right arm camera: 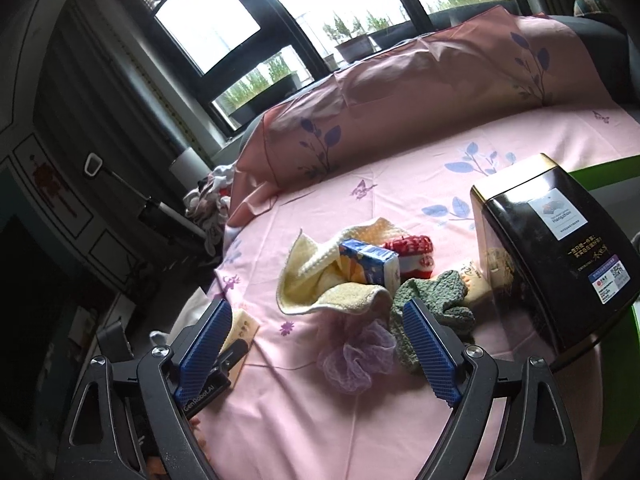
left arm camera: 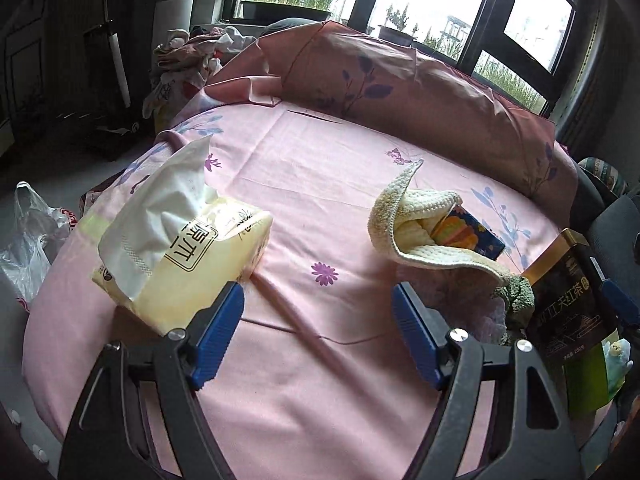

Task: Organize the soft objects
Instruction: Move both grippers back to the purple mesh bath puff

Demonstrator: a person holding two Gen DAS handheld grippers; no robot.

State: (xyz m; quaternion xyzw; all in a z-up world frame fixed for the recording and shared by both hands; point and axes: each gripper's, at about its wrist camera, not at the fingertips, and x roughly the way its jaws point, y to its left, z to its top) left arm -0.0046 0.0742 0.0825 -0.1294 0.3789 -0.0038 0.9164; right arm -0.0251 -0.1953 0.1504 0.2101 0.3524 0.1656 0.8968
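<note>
I have both tools hovering over the bed [left arm camera: 304, 168], which is covered in a pink flowered sheet, and neither is holding anything: the left gripper [left arm camera: 318, 332] has its jaws spread with only bare sheet between them, and the right gripper [right arm camera: 332, 348] is spread too, pointing at the heap of soft things. That heap lies near the middle of the bed: a cream knitted cloth [right arm camera: 320, 296] crumpled around a small blue carton [right arm camera: 370, 266], a green knitted cloth [right arm camera: 434, 300] just beside it, a lilac mesh pouf [right arm camera: 358, 360] nearest my right jaws, and a red-and-white knitted piece [right arm camera: 412, 254] behind the carton. A dark tea tin [right arm camera: 552, 256] stands to the right of the heap, and a pack of tissues [left arm camera: 180, 248] lies well apart on the left. I judge the cloths light, limp and prone to drag their neighbours, so I would pinch a raised fold or edge rather than a flat part; the pouf should compress, so a bite through its bunched middle seems safest
</note>
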